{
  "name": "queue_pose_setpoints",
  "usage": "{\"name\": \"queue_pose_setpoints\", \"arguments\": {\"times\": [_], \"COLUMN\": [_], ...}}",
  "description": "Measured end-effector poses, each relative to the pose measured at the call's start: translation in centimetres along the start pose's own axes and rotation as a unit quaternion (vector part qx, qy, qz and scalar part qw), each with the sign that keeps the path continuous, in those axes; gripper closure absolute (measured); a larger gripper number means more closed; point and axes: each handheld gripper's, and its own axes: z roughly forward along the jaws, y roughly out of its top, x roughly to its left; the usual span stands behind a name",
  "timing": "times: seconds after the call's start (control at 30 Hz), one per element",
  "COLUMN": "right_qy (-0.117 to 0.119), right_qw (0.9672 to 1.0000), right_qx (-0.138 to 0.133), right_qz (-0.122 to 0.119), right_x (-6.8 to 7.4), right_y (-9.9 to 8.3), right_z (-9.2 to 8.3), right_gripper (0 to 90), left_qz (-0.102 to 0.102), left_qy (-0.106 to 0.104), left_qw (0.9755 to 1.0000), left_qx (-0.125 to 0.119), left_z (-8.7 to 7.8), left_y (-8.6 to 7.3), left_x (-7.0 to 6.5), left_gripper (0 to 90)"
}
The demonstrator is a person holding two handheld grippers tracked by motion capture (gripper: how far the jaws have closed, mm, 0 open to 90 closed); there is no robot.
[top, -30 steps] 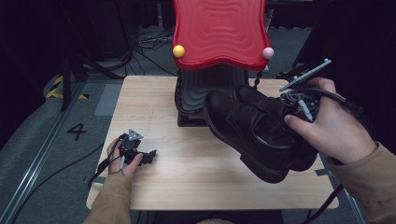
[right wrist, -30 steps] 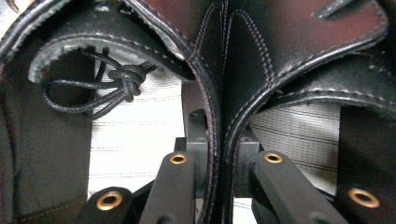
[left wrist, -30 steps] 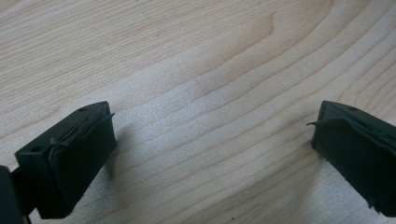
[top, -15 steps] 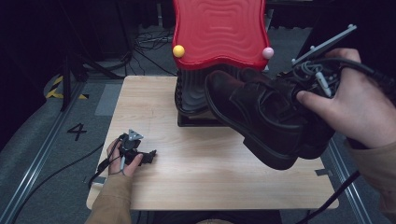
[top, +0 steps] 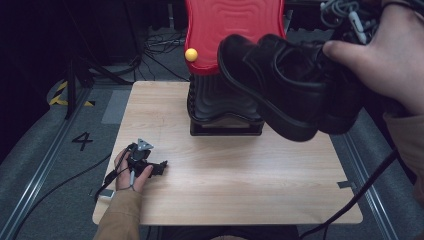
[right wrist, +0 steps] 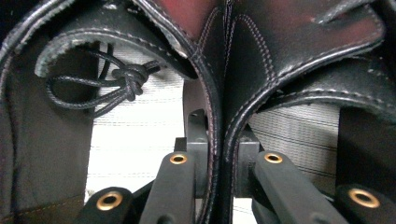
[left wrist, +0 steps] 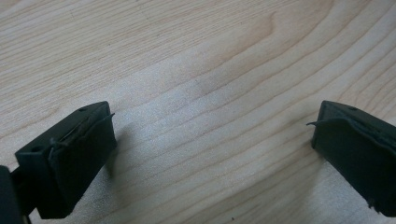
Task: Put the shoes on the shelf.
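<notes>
A pair of black leather lace-up shoes [top: 290,95] hangs in the air over the table's far right, toes pointing left. My right gripper [right wrist: 219,163] is shut on the two shoes' inner collars [right wrist: 224,93], pinching them together; a knotted lace [right wrist: 126,77] lies inside the left shoe. In the high view the person's right hand [top: 385,55] covers that gripper. My left gripper [top: 150,167] rests low on the wooden table [top: 240,190] near its front left, with its jaws wide apart and bare wood between the pads [left wrist: 74,154].
A red wavy board [top: 232,30] on a black ribbed pedestal [top: 220,107] stands at the table's far middle, a yellow ball [top: 191,54] at its left corner. Cables trail off both sides. A floor marking "4" [top: 82,141] lies left of the table.
The right hand has lifted the pair of shoes up off the table and nearer the camera. The left gripper has stayed put.
</notes>
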Motion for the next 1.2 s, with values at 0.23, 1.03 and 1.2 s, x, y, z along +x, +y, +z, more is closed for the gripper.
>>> {"name": "queue_pose_setpoints", "arguments": {"times": [0.23,1.03,1.2], "right_qy": [-0.026,-0.084,-0.096], "right_qw": [0.9993,0.9886,0.9847], "right_qx": [-0.025,-0.109,-0.129], "right_qz": [0.012,0.061,0.066], "right_x": [0.6,1.1,0.7], "right_y": [3.5,15.4,16.7], "right_z": [-0.2,3.1,4.3], "right_gripper": [81.9,82.0,82.0], "left_qz": [0.0,-0.001,0.0], "left_qy": [0.0,0.0,-0.001], "left_qw": [1.0,1.0,1.0], "left_qx": [0.0,-0.001,-0.001], "left_z": [0.0,0.0,0.0], "left_y": [0.0,0.0,0.0], "left_x": [0.0,0.0,0.0], "left_gripper": [0.1,0.1,0.1]}}
